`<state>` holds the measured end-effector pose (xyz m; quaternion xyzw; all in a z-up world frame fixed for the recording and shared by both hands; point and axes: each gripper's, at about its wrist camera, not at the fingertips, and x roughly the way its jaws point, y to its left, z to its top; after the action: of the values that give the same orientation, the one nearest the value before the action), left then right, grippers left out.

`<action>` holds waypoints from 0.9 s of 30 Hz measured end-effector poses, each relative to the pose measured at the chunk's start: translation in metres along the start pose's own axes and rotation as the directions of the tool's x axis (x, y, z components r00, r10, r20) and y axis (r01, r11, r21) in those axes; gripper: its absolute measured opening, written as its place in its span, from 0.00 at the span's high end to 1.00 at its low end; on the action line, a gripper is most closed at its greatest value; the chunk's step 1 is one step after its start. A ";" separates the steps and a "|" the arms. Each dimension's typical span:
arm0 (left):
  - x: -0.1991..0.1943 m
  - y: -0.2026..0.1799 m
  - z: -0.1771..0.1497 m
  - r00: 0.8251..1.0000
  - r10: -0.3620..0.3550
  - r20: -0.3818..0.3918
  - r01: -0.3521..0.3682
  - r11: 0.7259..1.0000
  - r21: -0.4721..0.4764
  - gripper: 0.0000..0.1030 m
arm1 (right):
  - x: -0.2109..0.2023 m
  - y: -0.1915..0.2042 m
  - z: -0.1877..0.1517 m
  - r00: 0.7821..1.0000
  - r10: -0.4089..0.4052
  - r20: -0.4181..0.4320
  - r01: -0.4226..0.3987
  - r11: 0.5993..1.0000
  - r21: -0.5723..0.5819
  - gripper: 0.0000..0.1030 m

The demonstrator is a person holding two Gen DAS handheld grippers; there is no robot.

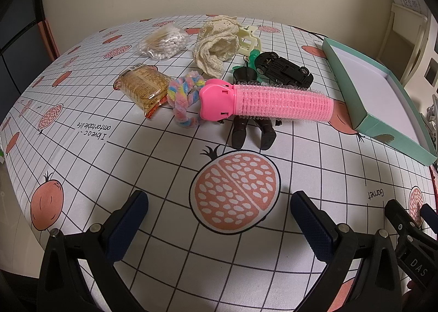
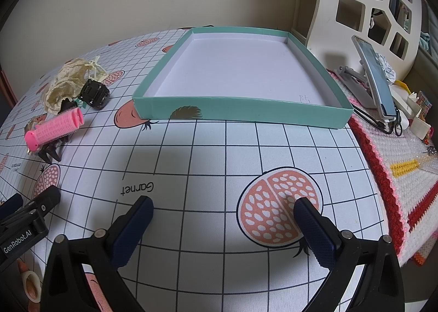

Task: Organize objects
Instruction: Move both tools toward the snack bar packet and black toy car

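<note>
both tongs spread wide, nothing between the fingers. left gripper (image 1: 219, 209) hovers over the tablecloth (image 1: 153, 164) near edge, right gripper (image 2: 223, 214) just beside it, facing the teal box lid (image 2: 238, 108), which sits far right and holds nothing. clutter sits left of the box: pink hair roller (image 1: 262, 102) lying across a dark figure (image 1: 253, 131), black toy car (image 1: 284, 68) behind it, cream lace cloth (image 1: 216, 40), cotton swab bag (image 1: 164, 42), snack packet (image 1: 143, 86), pastel pipe-cleaner twist (image 1: 183, 95). cream hair claw (image 1: 249, 38) touches the cloth.
</note>
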<state>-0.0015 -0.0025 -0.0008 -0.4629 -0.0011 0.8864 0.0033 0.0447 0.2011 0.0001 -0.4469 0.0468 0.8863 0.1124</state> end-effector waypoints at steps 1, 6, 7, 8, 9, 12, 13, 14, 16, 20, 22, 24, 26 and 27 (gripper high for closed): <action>0.000 0.000 0.000 1.000 0.000 0.000 0.000 1.000 0.000 0.00 | 0.000 0.000 0.000 1.000 0.000 0.000 0.000 1.000 0.000 0.00; 0.001 0.000 0.000 1.000 0.000 0.001 0.000 1.000 0.000 0.00 | 0.000 0.000 0.000 1.000 0.000 0.000 0.000 1.000 0.000 0.00; 0.001 0.000 0.000 1.000 0.000 0.001 0.000 1.000 0.000 0.00 | 0.000 0.000 0.000 1.000 0.001 0.000 -0.001 1.000 0.000 0.00; 0.001 0.000 0.000 1.000 0.000 0.001 0.000 1.000 0.000 0.00 | 0.000 0.000 0.000 1.000 0.000 -0.001 0.000 1.000 0.000 0.00; 0.001 0.000 0.000 1.000 0.000 0.001 0.000 1.000 0.000 0.00 | 0.000 0.000 0.000 1.000 0.000 -0.001 0.000 1.000 0.000 0.00; 0.001 0.000 0.000 1.000 -0.001 -0.003 0.001 1.000 -0.001 0.00 | 0.000 0.000 0.001 1.000 0.002 -0.008 -0.002 1.000 0.000 0.00; 0.002 0.000 0.001 1.000 0.000 -0.007 0.000 1.000 -0.004 0.00 | 0.000 0.001 0.002 1.000 0.004 -0.012 -0.004 1.000 -0.002 0.00; 0.001 0.001 0.001 1.000 -0.002 -0.010 0.002 1.000 -0.011 0.00 | 0.000 0.001 0.003 1.000 0.004 -0.015 -0.004 1.000 -0.004 0.00; 0.000 0.005 0.003 1.000 -0.015 -0.015 0.014 0.999 -0.040 0.00 | 0.001 0.002 0.005 1.000 0.006 -0.022 -0.006 1.000 -0.002 0.00; -0.006 0.012 0.011 0.999 -0.027 -0.022 0.026 0.997 -0.078 0.00 | -0.002 0.009 0.012 1.000 0.012 -0.019 -0.013 1.000 -0.027 0.00; -0.009 0.014 0.018 0.999 -0.022 -0.030 0.020 0.996 -0.085 0.00 | -0.006 0.013 0.018 1.000 0.028 -0.013 -0.029 0.999 -0.040 0.00; -0.012 0.016 0.029 0.999 -0.011 -0.046 0.007 0.996 -0.090 0.00 | -0.012 0.019 0.028 0.999 0.045 -0.002 -0.045 0.997 -0.057 0.00; -0.017 0.021 0.043 0.999 -0.003 -0.053 -0.002 0.995 -0.103 0.00 | -0.019 0.026 0.038 0.998 0.059 0.009 -0.058 0.995 -0.077 0.00; -0.019 0.023 0.050 0.998 0.000 -0.056 -0.006 0.994 -0.108 0.00 | -0.022 0.030 0.044 0.998 0.064 0.016 -0.062 0.994 -0.088 0.00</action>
<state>-0.0318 -0.0258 0.0428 -0.4871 -0.0484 0.8717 -0.0231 0.0162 0.1764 0.0435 -0.4414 0.0210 0.8947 0.0651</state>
